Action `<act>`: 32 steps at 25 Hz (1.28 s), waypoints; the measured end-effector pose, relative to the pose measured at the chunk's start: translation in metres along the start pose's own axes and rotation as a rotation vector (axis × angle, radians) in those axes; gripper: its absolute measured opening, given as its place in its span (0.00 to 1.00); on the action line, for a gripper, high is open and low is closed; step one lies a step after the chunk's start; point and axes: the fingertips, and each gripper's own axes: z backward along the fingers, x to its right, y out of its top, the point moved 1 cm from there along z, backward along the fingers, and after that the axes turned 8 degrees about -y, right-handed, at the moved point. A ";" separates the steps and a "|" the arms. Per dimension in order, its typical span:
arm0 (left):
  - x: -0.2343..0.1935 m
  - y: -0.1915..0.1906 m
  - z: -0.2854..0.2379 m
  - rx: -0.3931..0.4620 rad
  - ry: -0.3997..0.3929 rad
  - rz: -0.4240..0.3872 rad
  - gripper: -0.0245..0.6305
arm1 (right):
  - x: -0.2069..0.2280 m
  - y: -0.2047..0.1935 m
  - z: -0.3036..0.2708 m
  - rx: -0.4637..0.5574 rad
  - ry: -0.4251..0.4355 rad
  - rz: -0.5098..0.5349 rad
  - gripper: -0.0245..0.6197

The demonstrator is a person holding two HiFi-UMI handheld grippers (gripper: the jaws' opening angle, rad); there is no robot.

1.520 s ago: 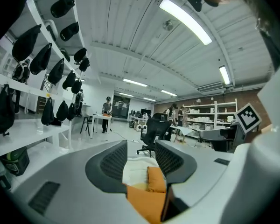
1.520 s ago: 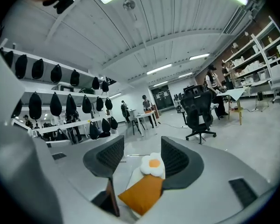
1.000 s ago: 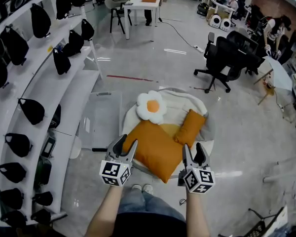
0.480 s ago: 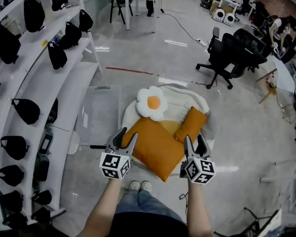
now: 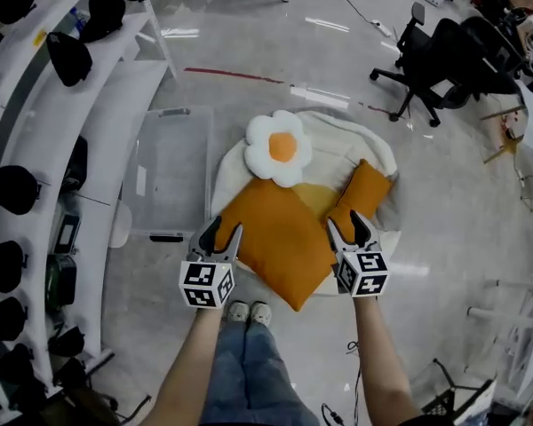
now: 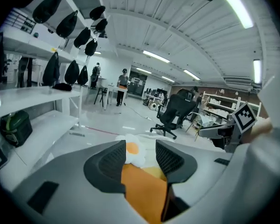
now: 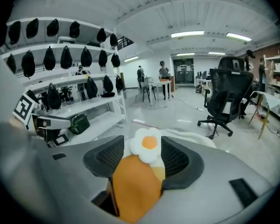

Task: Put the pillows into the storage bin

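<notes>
A large orange square pillow point(image 5: 280, 242) lies on a round white cushion point(image 5: 377, 153), and a smaller orange pillow point(image 5: 364, 192) sits to its right. Behind them rests a white flower pillow with a yellow centre point(image 5: 278, 146). The clear storage bin point(image 5: 164, 185) stands empty on the floor to the left. My left gripper point(image 5: 222, 232) is open at the big pillow's left corner. My right gripper point(image 5: 348, 224) is open at its right edge, beside the small pillow. The left gripper view shows orange fabric point(image 6: 144, 190) low between the jaws, and the right gripper view shows orange fabric point(image 7: 133, 185) too.
White shelves point(image 5: 89, 122) with black bags point(image 5: 71, 56) run along the left, close to the bin. Black office chairs point(image 5: 462, 56) stand at the far right. The person's shoes point(image 5: 249, 311) are just in front of the cushion.
Both grippers have come down and forward to the big orange pillow's edges, jaws unchanged. The head view has tilted further down. No pillow has moved.
</notes>
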 end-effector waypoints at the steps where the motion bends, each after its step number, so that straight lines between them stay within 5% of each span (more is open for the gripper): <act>1: -0.007 -0.017 -0.010 -0.007 0.005 0.029 0.34 | 0.000 -0.015 -0.018 -0.030 0.020 0.015 0.40; 15: -0.081 -0.317 -0.097 -0.196 0.136 0.376 0.49 | -0.004 -0.263 -0.231 -0.397 0.276 0.373 0.40; 19: -0.070 -0.386 -0.101 -0.291 0.112 0.448 0.52 | -0.004 -0.322 -0.246 -0.493 0.333 0.449 0.51; 25: -0.051 -0.434 -0.124 -0.349 0.096 0.541 0.56 | 0.014 -0.351 -0.264 -0.542 0.324 0.324 0.71; 32: -0.063 -0.453 -0.150 -0.441 0.097 0.578 0.55 | -0.011 -0.383 -0.274 -0.637 0.292 0.304 0.50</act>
